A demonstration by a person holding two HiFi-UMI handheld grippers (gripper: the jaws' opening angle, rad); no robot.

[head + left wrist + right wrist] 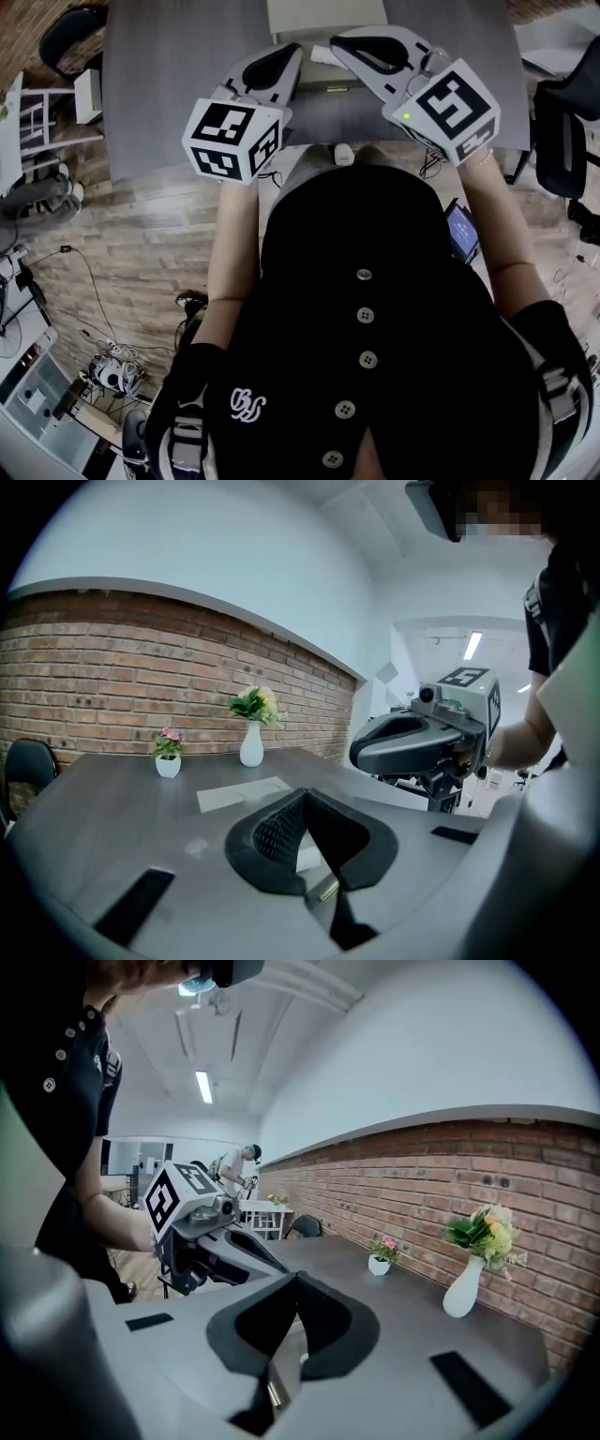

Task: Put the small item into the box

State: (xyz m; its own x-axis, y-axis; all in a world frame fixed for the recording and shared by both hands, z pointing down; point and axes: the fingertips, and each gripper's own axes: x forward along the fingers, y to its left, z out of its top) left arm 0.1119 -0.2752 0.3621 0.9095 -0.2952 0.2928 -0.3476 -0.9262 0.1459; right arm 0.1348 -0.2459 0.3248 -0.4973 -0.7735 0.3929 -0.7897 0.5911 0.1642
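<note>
Left hand-held gripper point(289, 54) and right hand-held gripper point(343, 43) hover over the grey surface point(169, 75), each with its jaws pressed together and holding nothing. A small white item point(322, 54) lies by their tips, near the pale box point(326, 17).

Wide grey desk point(159, 94) in shot, and over toward the brick wall point(112, 677) 2 things stood upright on it: a white vase point(251, 747) of green and yellow flowers, and near it a small white pot point(168, 765) with pink blooms. A flat pale sheet point(242, 795) lay closer to the middle. Seen from above, a pale box point(326, 17) sat on the desk's far part.
</note>
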